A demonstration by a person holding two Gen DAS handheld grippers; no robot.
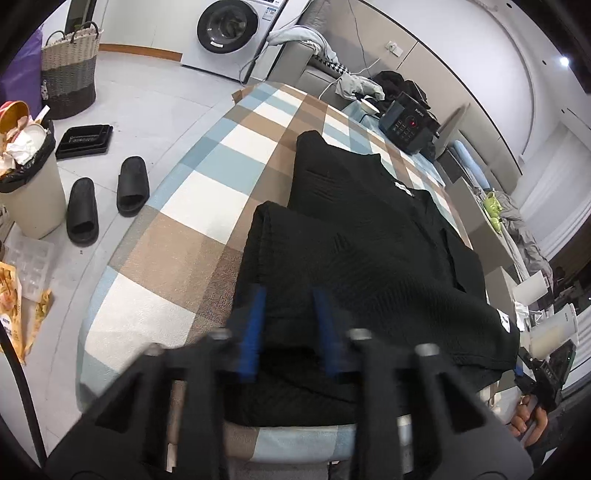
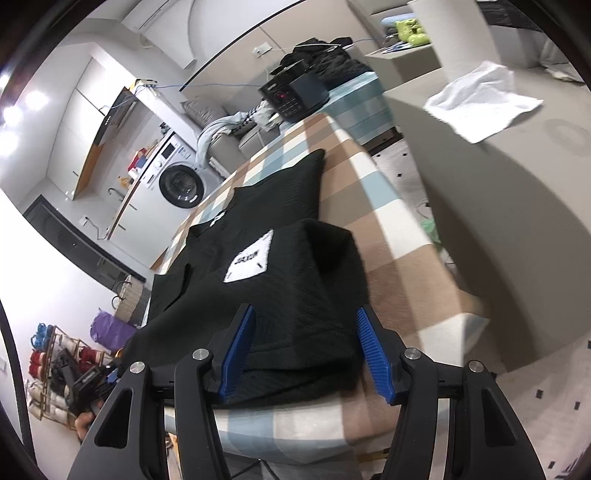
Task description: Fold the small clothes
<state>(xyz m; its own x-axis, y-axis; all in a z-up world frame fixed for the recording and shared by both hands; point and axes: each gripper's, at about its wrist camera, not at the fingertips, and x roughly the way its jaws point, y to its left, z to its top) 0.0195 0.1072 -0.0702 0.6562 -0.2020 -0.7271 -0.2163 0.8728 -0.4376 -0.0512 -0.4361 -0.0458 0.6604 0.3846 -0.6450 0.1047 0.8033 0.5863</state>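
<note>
A black knit garment (image 1: 369, 236) lies on a table under a plaid cloth (image 1: 192, 206), its near part folded over. My left gripper (image 1: 290, 295) is open, its blue pads (image 1: 255, 325) straddling the folded near-left edge, just above the fabric. In the right wrist view the garment (image 2: 266, 266) shows a white label (image 2: 249, 263). My right gripper (image 2: 304, 315) is open wide, blue pads (image 2: 371, 350) on either side of the near-right fold, not gripping it. The right gripper also shows at the left view's right edge (image 1: 517, 369).
A dark appliance (image 1: 408, 127) and piled clothes sit at the table's far end. On the floor to the left are black slippers (image 1: 107, 199), a full bin (image 1: 27, 184), a woven basket (image 1: 70, 70) and a washing machine (image 1: 229, 33). A white cloth (image 2: 484, 105) lies on a grey surface at right.
</note>
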